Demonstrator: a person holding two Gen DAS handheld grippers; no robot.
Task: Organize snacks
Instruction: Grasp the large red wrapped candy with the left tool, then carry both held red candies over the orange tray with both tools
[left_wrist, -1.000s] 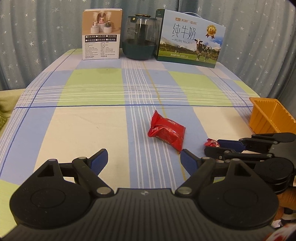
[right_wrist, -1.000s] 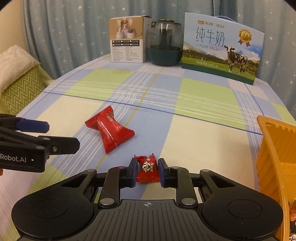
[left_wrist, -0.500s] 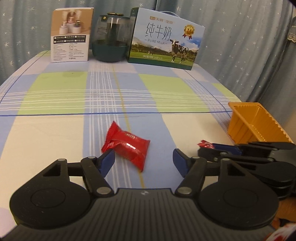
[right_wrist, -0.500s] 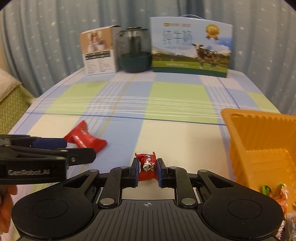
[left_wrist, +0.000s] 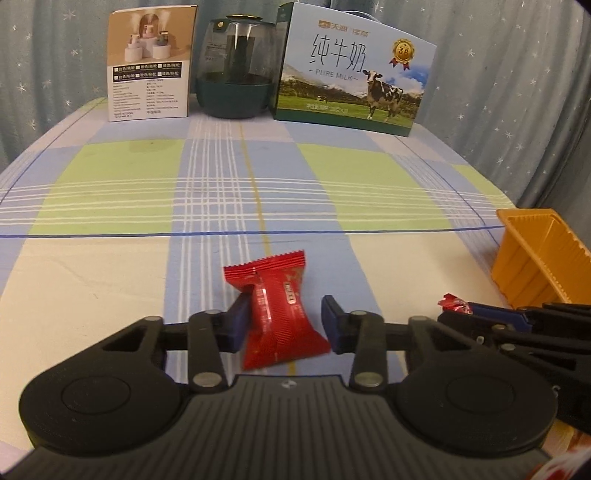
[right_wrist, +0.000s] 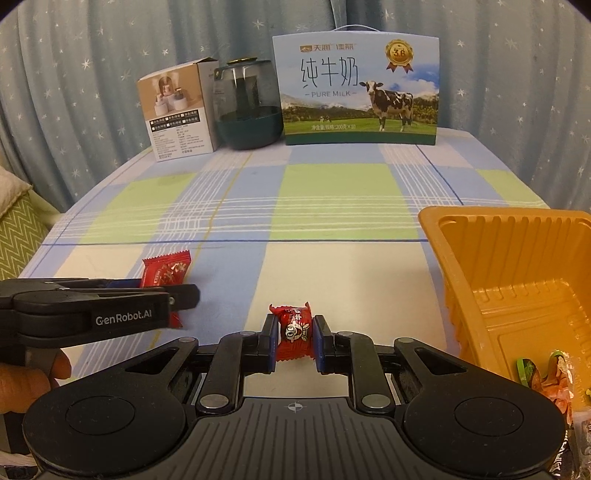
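Left gripper (left_wrist: 284, 325) low centre of left wrist view, fingers (left_wrist: 236, 321) just been closing around large red snack packet (left_wrist: 280, 314) — left pad touching the wrapper, right pad a hair off its lower corner, so grip not yet firm. Packet lying on the checked worktop (left_wrist: 147, 192), crimped end pointing up-frame.

Right gripper (right_wrist: 294, 341) lower centre of right wrist view, fingers (right_wrist: 271, 341) clamped on small red candy (right_wrist: 295, 328), cartoon face on wrapper showing, pads pressing both sides. Same candy's tip visible at right edge of left wrist view, past the right gripper's blue pads.

Orange tray (right_wrist: 480, 236) at right of right wrist view, ribbed walls, a few wrapped sweets (right_wrist: 543, 373) in its near corner at lower right. Tray well to the right of the large packet, near the right gripper.

Person's hand (right_wrist: 26, 380) at lower left of right wrist view, under the left gripper's body.

Along the top of both views, at the worktop's far edge — white product box (left_wrist: 149, 62), dark green glass jar (left_wrist: 234, 70), milk carton case (left_wrist: 351, 70) with cow print. Starred blue curtain (left_wrist: 517, 74) behind.
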